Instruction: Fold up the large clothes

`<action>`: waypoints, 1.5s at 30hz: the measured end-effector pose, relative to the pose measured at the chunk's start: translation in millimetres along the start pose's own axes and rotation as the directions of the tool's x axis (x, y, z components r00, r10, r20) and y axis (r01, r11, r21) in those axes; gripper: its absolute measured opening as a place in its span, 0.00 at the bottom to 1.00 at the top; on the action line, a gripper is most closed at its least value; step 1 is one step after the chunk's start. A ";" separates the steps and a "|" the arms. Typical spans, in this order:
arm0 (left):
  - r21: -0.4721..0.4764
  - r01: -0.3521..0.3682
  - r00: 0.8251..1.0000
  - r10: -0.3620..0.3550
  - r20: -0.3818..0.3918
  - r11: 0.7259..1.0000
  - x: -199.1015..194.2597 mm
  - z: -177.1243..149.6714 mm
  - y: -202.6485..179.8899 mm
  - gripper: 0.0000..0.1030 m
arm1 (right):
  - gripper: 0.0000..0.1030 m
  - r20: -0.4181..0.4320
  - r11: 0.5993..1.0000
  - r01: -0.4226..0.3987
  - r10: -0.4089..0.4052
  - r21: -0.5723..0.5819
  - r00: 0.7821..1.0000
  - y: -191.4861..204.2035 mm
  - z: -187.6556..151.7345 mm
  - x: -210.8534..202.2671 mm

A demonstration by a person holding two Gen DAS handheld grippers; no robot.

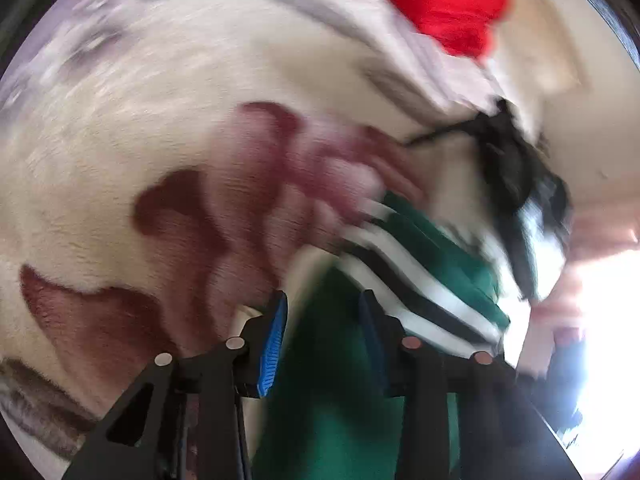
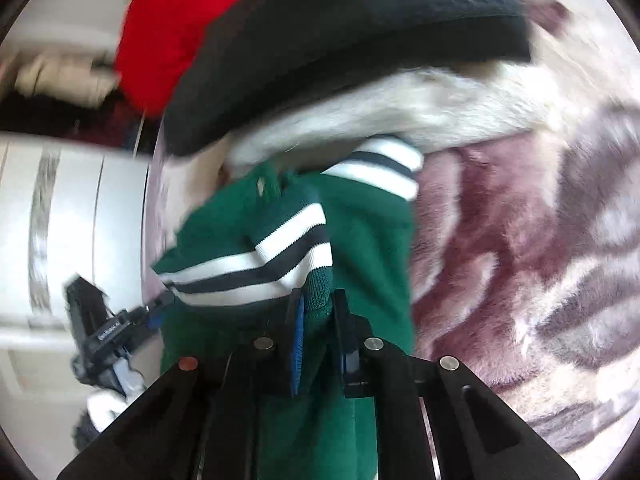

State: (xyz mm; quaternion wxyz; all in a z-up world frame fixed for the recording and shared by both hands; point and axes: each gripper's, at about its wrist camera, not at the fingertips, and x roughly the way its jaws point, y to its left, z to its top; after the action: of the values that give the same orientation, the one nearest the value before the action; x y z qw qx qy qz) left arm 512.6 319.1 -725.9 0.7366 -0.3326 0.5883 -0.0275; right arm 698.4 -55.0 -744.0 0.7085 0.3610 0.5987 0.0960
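Two hand-held grippers, both mine, have the green sweater between them. My right hand-held gripper is closed narrow on a ribbed green edge of it, just under the striped band at 12 o'clock from the tips. My left hand-held gripper stands wider, with green cloth filling the gap; whether its pads actually bite I cannot tell, the view is too smeared. The sweater hangs bunched over the blanket, which carries maroon blotches. A red garment sits at 1 o'clock in the left view, a black one at 12 o'clock in the right.

My worry: the left grip is unsure, so a hard pull could let that side slip and drop the sweater in a heap. The plush blanket may also drag the knit and skew any fold, or the sweater could catch the black garment close behind it
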 end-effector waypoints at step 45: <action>0.008 0.119 0.991 -0.120 0.067 0.993 -88.0 -186.2 2.8 0.73 | 0.64 0.119 0.614 -0.266 0.271 0.743 0.955 -105.1 -311.3 51.1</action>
State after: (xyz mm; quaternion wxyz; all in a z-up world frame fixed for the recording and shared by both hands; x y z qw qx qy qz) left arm 319.9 274.1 -668.8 0.7537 -0.3666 0.5419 -0.0614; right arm 395.1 21.7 -856.7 0.4716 0.7060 0.5255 -0.0542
